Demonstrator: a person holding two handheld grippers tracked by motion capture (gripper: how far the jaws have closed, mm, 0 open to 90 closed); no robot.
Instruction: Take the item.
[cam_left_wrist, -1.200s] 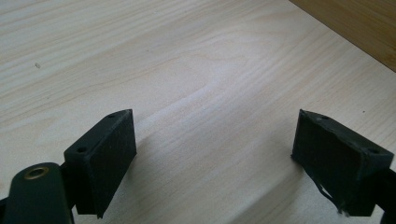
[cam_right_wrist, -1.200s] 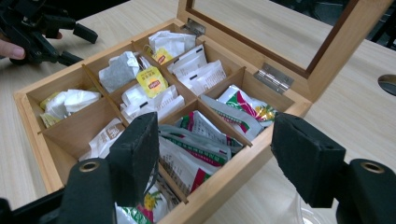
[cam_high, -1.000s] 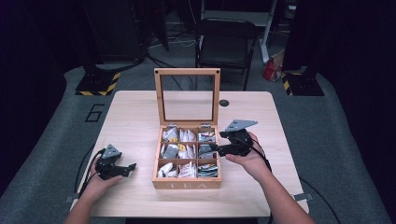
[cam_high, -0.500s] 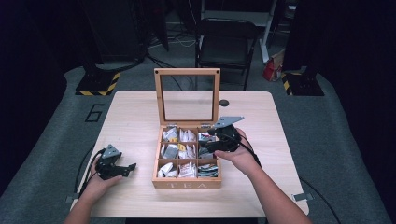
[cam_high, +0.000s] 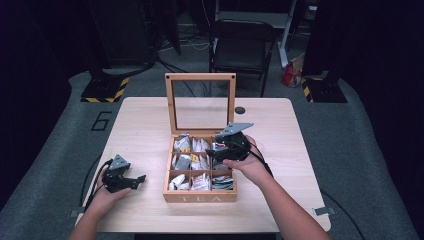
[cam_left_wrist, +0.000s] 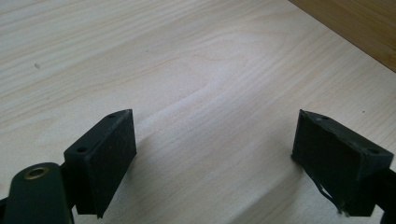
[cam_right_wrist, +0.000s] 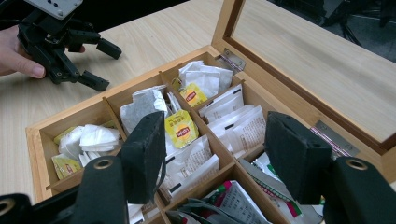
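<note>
Below the right tongs (cam_high: 218, 148) sits an open wooden tea box (cam_high: 200, 196), its glass-paned lid (cam_high: 200, 102) standing upright at the far side. These tongs hang over the box's right-hand column of compartments, held by the person's right hand (cam_high: 250, 165), and their jaws are spread wide with nothing between them. In the right gripper view, the two black jaws frame the middle compartments, where paper tea bags (cam_right_wrist: 187, 126) with yellow tags lie packed together; white sachets (cam_right_wrist: 233, 121) fill the compartments just beyond the jaws, toward the lid's hinges (cam_right_wrist: 334, 135), and crumpled white bags (cam_right_wrist: 91, 140) fill the one to the left of the left jaw. Darker, coloured packets (cam_right_wrist: 233, 200) lie directly beneath the tongs.

Well to the left of the box, the left tongs (cam_high: 139, 180) rest on the pale wooden counter (cam_high: 140, 125), held by the left hand (cam_high: 102, 192). Their jaws point toward the box and stand wide apart, gripping nothing. In the left gripper view, bare wood grain lies between the jaws, and the side of the box crosses the upper right corner, ahead of the tongs. A black chair (cam_high: 242, 47) stands past the counter's far edge.
</note>
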